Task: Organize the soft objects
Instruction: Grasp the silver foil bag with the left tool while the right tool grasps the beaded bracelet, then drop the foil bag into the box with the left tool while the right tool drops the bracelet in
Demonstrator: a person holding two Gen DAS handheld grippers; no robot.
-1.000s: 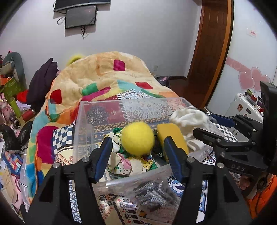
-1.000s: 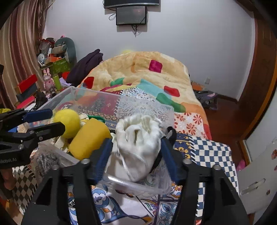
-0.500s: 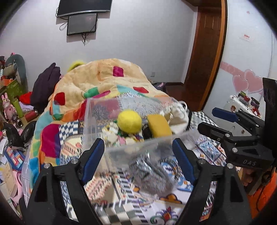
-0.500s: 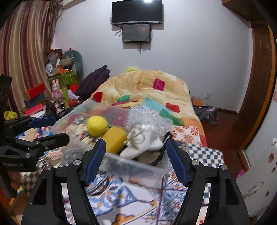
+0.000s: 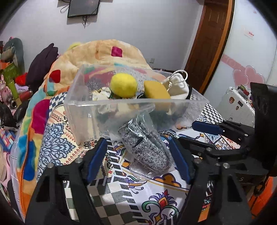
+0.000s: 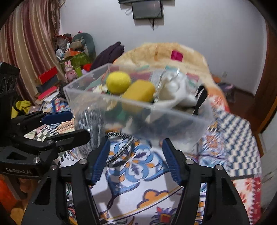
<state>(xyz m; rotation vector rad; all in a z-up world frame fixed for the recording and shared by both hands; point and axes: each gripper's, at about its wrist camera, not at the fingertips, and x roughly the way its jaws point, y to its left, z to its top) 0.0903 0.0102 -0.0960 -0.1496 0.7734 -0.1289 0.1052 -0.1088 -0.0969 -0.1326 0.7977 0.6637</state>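
A clear plastic bin [image 5: 83, 110] [image 6: 199, 124] stands on the patterned bedspread. It holds a yellow ball [image 5: 123, 84] [image 6: 118, 82], a mustard sponge [image 5: 156, 92] [image 6: 138, 93], a white drawstring pouch [image 5: 178, 84] [image 6: 174, 86] and other soft items. A clear bag with grey knit fabric [image 5: 143, 147] [image 6: 90, 121] hangs over the bin's near wall onto the bed. My left gripper [image 5: 138, 159] is open, just short of the bag. My right gripper [image 6: 135, 159] is open and empty before the bin; a striped cord [image 6: 119, 148] lies between its fingers.
A crumpled colourful quilt [image 5: 97, 53] is heaped behind the bin. Toys, boxes and dark clothes [image 6: 69, 57] clutter the left by a curtain. A wooden door [image 5: 207, 43] and a white suitcase [image 5: 235, 102] are at the right. A wall screen [image 6: 147, 10] hangs above.
Both grippers have pulled back from inside the bin toward the near bed edge and lowered. The white pouch, held between the right fingers a second ago, now lies in the bin.
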